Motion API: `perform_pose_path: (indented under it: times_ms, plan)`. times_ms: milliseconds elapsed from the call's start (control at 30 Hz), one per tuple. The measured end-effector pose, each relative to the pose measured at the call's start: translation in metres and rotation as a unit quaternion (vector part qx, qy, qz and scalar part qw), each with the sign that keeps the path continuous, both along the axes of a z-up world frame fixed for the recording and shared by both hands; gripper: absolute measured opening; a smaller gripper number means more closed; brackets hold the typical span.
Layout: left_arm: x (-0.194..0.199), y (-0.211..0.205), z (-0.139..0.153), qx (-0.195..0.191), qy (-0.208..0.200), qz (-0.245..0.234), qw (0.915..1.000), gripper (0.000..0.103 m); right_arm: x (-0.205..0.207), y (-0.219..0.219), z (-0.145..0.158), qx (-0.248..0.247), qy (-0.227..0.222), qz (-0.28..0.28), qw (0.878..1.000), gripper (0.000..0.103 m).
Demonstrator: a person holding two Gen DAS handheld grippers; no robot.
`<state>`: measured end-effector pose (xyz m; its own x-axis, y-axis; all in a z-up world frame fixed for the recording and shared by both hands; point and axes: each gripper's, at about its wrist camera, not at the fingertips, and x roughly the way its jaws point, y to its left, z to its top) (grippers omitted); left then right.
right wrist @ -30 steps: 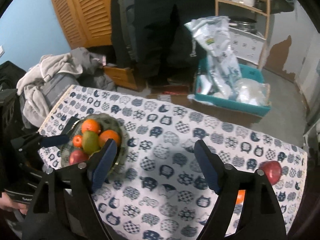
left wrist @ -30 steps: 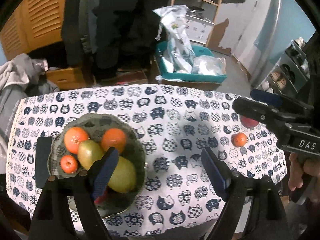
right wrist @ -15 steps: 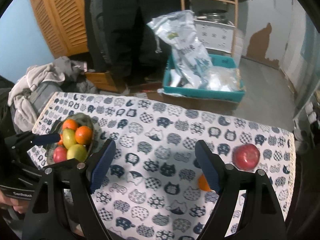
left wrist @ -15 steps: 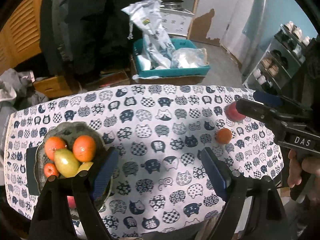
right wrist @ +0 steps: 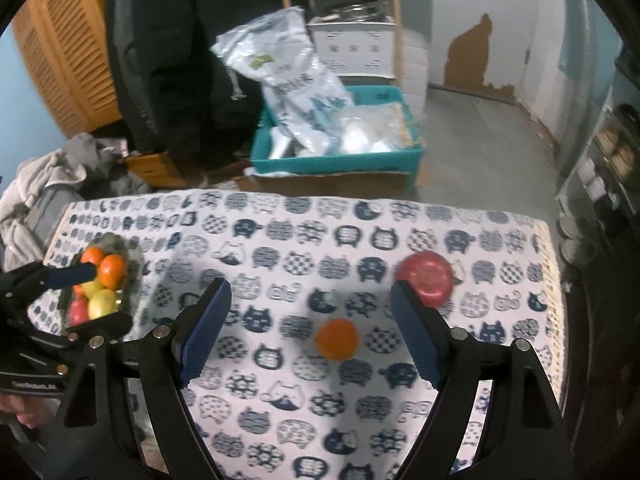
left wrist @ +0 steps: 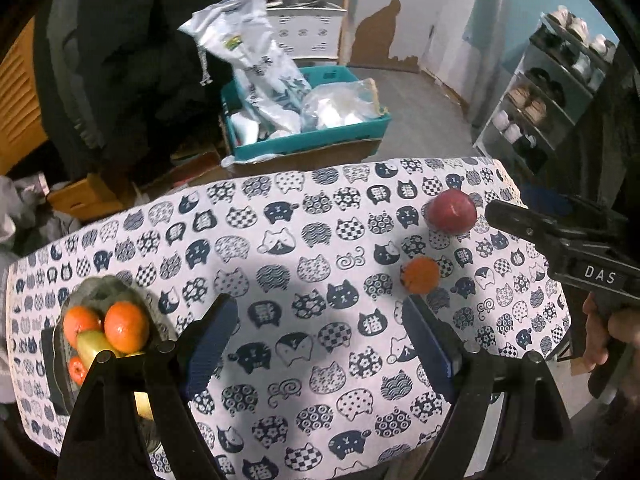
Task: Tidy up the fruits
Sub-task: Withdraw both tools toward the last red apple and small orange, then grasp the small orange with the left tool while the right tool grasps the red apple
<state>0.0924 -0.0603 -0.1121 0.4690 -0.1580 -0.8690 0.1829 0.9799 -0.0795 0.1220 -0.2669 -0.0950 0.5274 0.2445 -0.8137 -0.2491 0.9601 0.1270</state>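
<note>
Small round orange citrus fruit (right wrist: 336, 339) lies loose on the cat-print cloth of the counter (right wrist: 280, 420), near the right end; a larger round red apple (right wrist: 426, 279) sits just beyond it, apart from it

Right gripper (right wrist: 308, 328) hangs above, its blue-padded fingers (right wrist: 206, 330) spread with nothing between the pads; the orange shows in the gap, toward the right-hand finger. Left gripper (left wrist: 316, 344) likewise spread and empty over bare cloth

Handling, as I judge it: orange is light, firm with a little give, rind dimpled enough for grip; it will roll if nudged off-centre. Best taken across its widest middle, pads on opposite sides, modest squeeze. Apple heavier, smooth waxy skin, more apt to slip; needs a wider spread

Looks: orange bright, even colour, slightly blurred. Apple deep red with a dimple facing up

Grey scalloped bowl (left wrist: 66, 376) at the counter's left end already holds oranges, yellow-green fruit, something red
</note>
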Motion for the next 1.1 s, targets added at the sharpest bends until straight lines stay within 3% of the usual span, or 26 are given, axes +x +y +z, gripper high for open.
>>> perform_pose_path:
  times_ms: [600,833,1100]
  plan:
    - [0.058,-0.050,-0.040,0.025,0.041,-0.035,0.9982,0.086,0.062,-0.057,-0.058,-0.044,0.085,-0.032,0.995,0.082]
    - [0.086,-0.060,-0.068,0.003,0.077,-0.044,0.9960,0.086,0.084,-0.062,-0.094,-0.058,0.127,-0.029,0.990,0.082]
    - [0.108,-0.077,-0.096,-0.022,0.109,-0.052,0.9924,0.086,0.100,-0.066,-0.124,-0.075,0.141,-0.022,0.987,0.082]
